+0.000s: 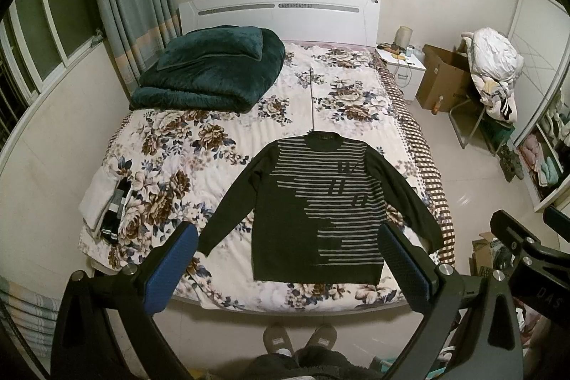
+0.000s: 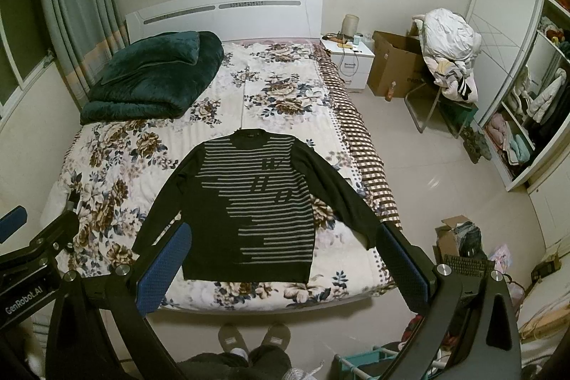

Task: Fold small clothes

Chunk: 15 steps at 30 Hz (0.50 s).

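Note:
A black sweater with grey stripes (image 1: pixel 320 202) lies flat, front up, on the floral bed (image 1: pixel 199 138), sleeves spread out to both sides, hem toward the near edge. It also shows in the right wrist view (image 2: pixel 249 202). My left gripper (image 1: pixel 288 259) is open and empty, held high above the bed's near edge. My right gripper (image 2: pixel 281 255) is open and empty too, held at about the same height beside it. Each gripper shows at the edge of the other's view.
A folded dark green blanket (image 1: pixel 210 70) lies at the bed's head on the left. Folded clothes (image 1: pixel 107 205) sit at the bed's left edge. A nightstand (image 1: pixel 402 66), cardboard box (image 1: pixel 445 77), laden chair (image 1: pixel 495 73) and open wardrobe (image 2: pixel 527 102) stand to the right.

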### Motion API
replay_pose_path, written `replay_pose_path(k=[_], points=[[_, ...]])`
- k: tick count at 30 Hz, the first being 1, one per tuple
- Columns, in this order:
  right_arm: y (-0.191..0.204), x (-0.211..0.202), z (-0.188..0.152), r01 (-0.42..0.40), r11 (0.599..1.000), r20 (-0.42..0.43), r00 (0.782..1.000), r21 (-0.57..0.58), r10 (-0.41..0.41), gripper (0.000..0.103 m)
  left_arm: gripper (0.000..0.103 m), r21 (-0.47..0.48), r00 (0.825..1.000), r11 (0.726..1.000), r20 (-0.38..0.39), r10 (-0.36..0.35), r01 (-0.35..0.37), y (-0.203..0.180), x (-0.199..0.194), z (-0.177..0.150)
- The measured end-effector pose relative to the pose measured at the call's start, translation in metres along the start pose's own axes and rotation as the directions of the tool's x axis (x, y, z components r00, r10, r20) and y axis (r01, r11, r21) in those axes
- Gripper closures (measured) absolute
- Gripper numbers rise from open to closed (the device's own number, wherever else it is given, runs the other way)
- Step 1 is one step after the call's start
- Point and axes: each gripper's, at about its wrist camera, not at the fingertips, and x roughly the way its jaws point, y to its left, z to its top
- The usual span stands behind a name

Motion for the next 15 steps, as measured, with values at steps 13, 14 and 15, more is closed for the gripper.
replay_pose_path(k=[13, 14, 15], points=[[-0.018, 0.089, 0.017, -0.020, 0.986, -0.082, 0.996, 0.164, 0.034, 0.000, 0.000, 0.023, 0.993, 0.995, 0.070, 0.094, -0.096, -0.032, 0.057, 0.028], [-0.028, 0.110, 0.006, 0.000, 0.982, -0.095, 0.995, 0.191, 0.019, 0.000, 0.000, 0.031, 0.992, 0.994, 0.070, 0.101, -0.104, -0.036, 0.074, 0.030], [-0.040, 0.127, 0.001, 0.019, 0.976, -0.105, 0.994, 0.216, 0.004, 0.000, 0.000, 0.035, 0.991, 0.993, 0.062, 0.115, -0.117, -0.037, 0.088, 0.030]])
